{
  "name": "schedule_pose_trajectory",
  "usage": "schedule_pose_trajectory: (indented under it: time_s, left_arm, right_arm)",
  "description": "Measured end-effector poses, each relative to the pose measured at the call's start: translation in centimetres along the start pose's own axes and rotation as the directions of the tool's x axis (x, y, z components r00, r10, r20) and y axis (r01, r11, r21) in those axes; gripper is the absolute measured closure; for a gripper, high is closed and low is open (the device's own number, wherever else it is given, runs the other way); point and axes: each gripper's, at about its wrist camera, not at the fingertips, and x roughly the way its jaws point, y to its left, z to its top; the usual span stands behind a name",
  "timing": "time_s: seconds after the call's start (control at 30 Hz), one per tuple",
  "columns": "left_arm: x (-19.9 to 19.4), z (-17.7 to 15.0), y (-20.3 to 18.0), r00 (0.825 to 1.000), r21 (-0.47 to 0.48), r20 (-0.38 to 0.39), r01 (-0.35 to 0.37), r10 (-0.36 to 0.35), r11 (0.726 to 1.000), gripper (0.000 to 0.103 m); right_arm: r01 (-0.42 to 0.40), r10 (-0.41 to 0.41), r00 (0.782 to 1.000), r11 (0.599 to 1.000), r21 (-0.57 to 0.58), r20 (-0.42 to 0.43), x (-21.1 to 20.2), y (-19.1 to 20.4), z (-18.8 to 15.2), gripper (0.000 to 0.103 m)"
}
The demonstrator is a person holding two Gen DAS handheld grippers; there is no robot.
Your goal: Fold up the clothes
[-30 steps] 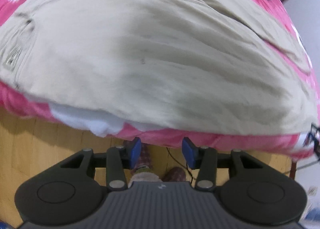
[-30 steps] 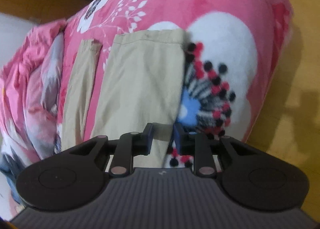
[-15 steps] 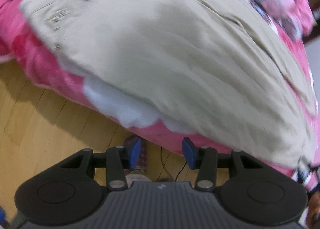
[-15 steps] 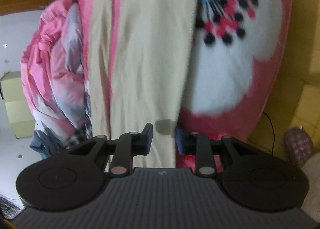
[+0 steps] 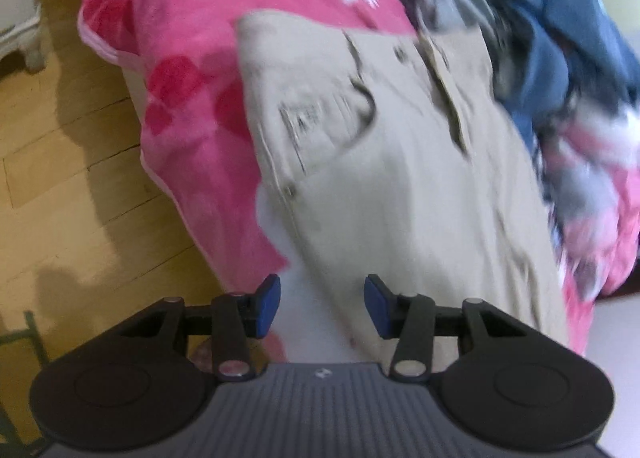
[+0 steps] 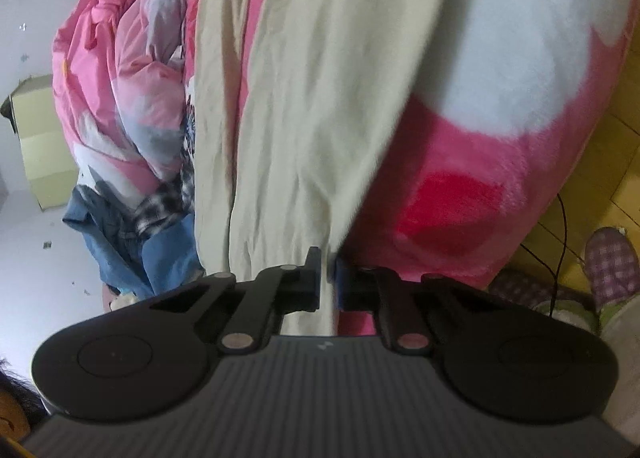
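**Trouser edge clamped, waist end yet to be taken**

At the lower centre of the right wrist view, the right gripper (image 6: 328,278) is seen pinched together on the near edge of the beige trousers (image 6: 312,98), which are spread along the pink blanket (image 6: 480,186). In the left wrist view, the left gripper (image 5: 322,306) is held with its jaws apart, nothing between them. The grasping step appears underway; next, the waist edge probably needs to be taken by the left.

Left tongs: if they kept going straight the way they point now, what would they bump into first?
Most likely the beige trousers spread on the pink blanket; the left tongs stand open just short of the trousers' near edge, though depth is blurry.
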Motion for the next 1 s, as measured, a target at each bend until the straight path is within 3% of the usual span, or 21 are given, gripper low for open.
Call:
schedule_pose_trajectory:
  time_s: [0.2,0.43,0.5,0.57,0.67,0.87,1.0]
  left_arm:
    - [0.6,2.8,1.5,0.997,-0.107,0.031,0.073,-0.07,0.992,0.057]
    - [1.6,2.6,2.2,0.996,-0.217,0.019,0.09,-0.088,0.972,0.055]
    - [1.2,2.6,2.3,0.994,-0.232,0.044,0.111,-0.103,0.966,0.061]
    - [1.1,3.2,1.7,0.989,-0.238,0.067,0.142,-0.13,0.961,0.078]
    - [0.4,3.6,0.6,0.99,-0.188,0.072,0.135,-0.123,0.973,0.09]
    - [-1.8,4.1,-2.5,0.996,-0.076,0.08,0.045,-0.039,0.996,0.096]
    - [-3.7,4.8,-6.2,0.991,0.039,0.126,0.042,-0.047,0.998,0.096]
  right_arm:
    - [0.023,-0.024,0.999,0.999,-0.033,-0.023,0.6,0.7,0.6,0.097]
    - [0.029,-0.03,0.999,0.998,-0.051,-0.034,1.1,0.7,1.0,0.097]
    - [0.024,-0.026,0.999,0.998,-0.052,-0.034,1.1,0.9,1.1,0.097]
    - [0.016,-0.018,0.999,0.998,-0.057,-0.031,1.1,1.2,1.1,0.097]
    - [-0.004,0.003,1.0,0.998,-0.068,-0.019,1.0,1.8,1.0,0.098]
    - [-0.019,0.021,1.0,0.993,-0.114,0.012,1.1,3.5,1.0,0.102]
    - [-0.063,0.071,0.996,0.987,-0.147,0.048,0.6,5.8,1.4,0.102]
